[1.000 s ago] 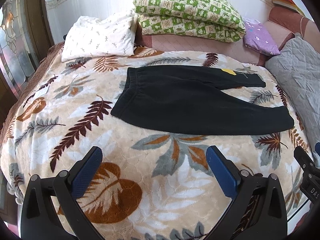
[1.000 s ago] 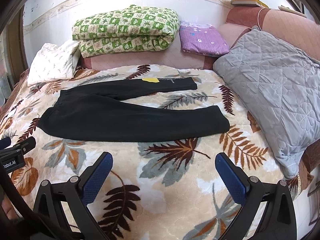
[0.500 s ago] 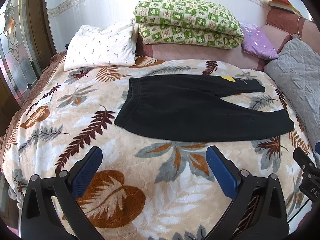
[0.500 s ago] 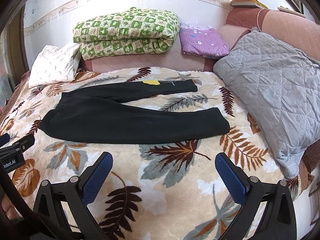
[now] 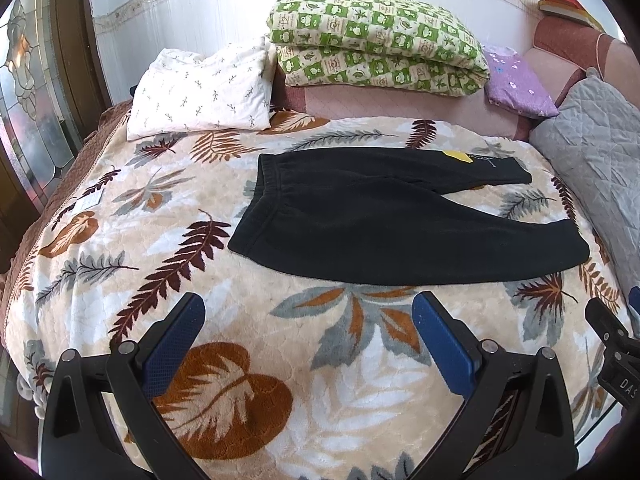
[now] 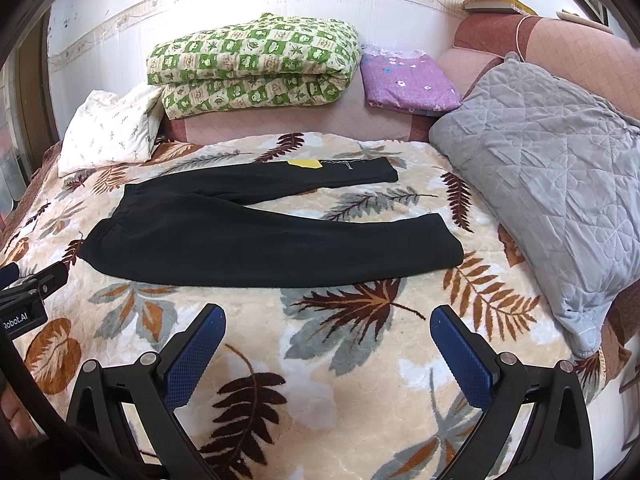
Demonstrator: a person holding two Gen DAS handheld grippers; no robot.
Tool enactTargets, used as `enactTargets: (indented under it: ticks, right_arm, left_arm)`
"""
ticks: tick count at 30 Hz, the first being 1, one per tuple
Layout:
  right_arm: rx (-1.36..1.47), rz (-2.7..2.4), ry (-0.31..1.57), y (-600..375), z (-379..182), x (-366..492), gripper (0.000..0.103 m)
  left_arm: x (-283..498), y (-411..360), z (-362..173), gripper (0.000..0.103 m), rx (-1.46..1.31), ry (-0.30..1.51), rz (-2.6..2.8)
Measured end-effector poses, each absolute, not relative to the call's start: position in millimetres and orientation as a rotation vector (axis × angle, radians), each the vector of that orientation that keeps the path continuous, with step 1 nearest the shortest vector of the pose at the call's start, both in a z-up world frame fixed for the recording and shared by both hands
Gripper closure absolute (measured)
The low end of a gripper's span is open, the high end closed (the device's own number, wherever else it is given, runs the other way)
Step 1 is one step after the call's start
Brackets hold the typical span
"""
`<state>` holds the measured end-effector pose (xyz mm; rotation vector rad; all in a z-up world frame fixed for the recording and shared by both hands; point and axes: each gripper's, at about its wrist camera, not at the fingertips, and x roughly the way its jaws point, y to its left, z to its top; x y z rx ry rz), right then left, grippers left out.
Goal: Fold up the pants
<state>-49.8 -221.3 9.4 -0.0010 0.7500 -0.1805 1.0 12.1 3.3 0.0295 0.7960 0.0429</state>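
Note:
Black pants (image 5: 372,216) lie flat on the leaf-patterned bedspread (image 5: 200,280), waistband to the left, both legs spread to the right, a yellow tag (image 5: 456,155) on the far leg. They also show in the right wrist view (image 6: 260,236). My left gripper (image 5: 308,320) is open and empty, held above the bedspread in front of the pants' near edge. My right gripper (image 6: 328,332) is open and empty, in front of the near leg.
A white pillow (image 5: 200,92), a folded green checked quilt (image 5: 376,44) and a purple folded cloth (image 5: 516,80) line the headboard. A grey quilted cushion (image 6: 552,168) lies on the bed's right side. A dark door frame stands at left.
Both views have tilted up and pulled back slightly; the pants sit a little lower in frame. Both grippers stay open and empty.

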Motion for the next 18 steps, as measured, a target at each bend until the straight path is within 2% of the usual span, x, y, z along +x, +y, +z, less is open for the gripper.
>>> enactTargets:
  ticks: [18]
  right_arm:
    - [0.007,-0.167,0.766,-222.5,1.1,-38.5,0.000]
  left_arm:
    - [10.6,10.1,-2.5,0.000,0.025,0.821,0.034]
